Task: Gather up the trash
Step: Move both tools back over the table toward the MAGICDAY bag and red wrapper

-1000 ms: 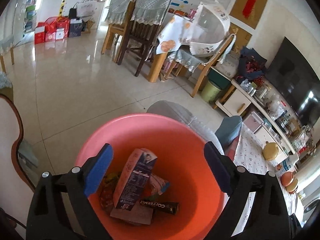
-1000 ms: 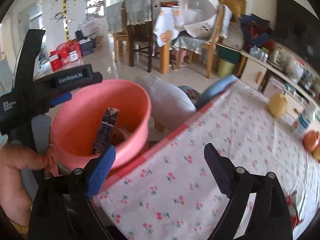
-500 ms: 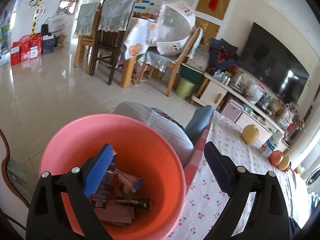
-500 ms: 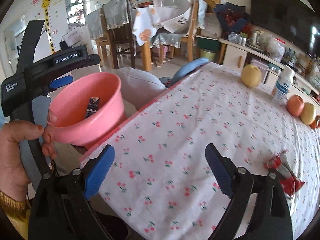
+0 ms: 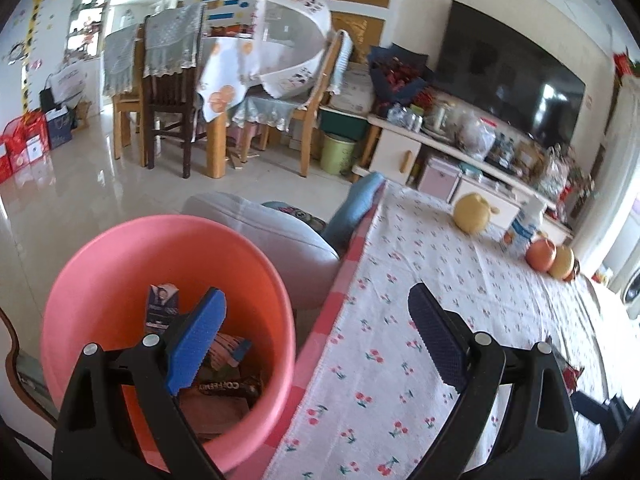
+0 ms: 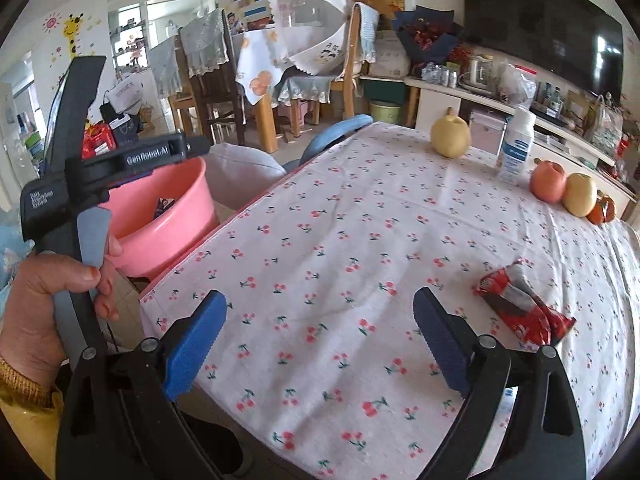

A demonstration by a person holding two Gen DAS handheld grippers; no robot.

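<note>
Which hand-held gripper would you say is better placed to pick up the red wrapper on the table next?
The right hand-held gripper, probably. It is open over the tablecloth, with the red wrapper lying just beyond its right finger. The left hand-held gripper, also open, sits at the table edge above the pink bucket.

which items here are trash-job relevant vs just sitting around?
Job: red wrapper on the tablecloth; pink basin holding collected cartons and wrappers; both grippers open, empty.
Bystanders: yellow pear, white bottle, apples.
</note>
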